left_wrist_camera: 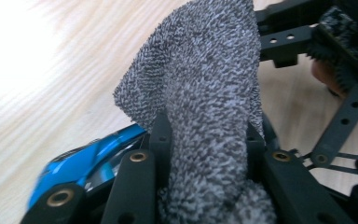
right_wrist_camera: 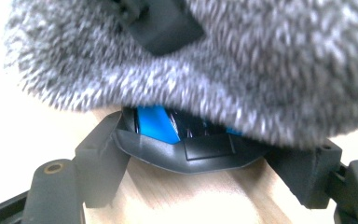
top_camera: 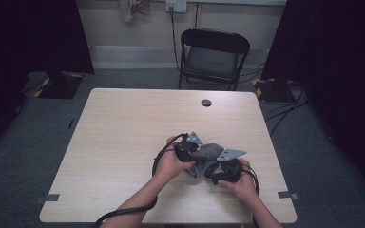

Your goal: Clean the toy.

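The left gripper (left_wrist_camera: 208,135) has its jaws clamped on a grey towel (left_wrist_camera: 205,79) above the wooden surface (top_camera: 123,137). The right gripper (right_wrist_camera: 205,163) grips a blue-and-black toy car (right_wrist_camera: 177,135) under the towel. No readable writing shows on either.

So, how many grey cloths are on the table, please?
1. The grey cloth lies between the left gripper and right gripper, draped over a blue and black object. Another could be hidden beneath.
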`<state>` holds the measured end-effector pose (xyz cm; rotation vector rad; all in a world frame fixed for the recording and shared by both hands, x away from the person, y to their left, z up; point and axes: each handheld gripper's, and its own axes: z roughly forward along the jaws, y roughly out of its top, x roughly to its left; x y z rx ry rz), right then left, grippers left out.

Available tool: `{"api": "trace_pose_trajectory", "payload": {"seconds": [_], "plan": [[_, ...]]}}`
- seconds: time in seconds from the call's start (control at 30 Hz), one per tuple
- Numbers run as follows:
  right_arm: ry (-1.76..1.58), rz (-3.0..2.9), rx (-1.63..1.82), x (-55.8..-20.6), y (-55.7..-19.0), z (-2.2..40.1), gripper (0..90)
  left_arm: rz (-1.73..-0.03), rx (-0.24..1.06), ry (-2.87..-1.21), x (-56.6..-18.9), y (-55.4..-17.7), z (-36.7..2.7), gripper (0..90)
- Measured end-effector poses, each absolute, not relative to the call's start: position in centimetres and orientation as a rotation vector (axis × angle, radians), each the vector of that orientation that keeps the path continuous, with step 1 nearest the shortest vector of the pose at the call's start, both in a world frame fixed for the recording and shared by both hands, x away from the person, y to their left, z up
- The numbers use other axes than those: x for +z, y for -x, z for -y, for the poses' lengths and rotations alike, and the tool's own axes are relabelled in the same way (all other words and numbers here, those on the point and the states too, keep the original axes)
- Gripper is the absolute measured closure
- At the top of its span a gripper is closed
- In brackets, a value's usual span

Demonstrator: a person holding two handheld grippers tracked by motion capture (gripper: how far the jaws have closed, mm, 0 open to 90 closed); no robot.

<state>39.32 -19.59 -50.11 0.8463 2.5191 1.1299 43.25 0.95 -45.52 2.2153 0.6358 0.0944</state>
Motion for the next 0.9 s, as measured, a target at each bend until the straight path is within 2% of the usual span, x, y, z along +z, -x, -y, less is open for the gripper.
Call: {"api": "trace_pose_trajectory", "payload": {"seconds": [0.9], "plan": [[-0.847,-2.519,1.131,-50.1,-39.3,19.6,24.6,-0.801,0.145,-2.207,-46.4,-45.8,-5.7,67.2]]}}
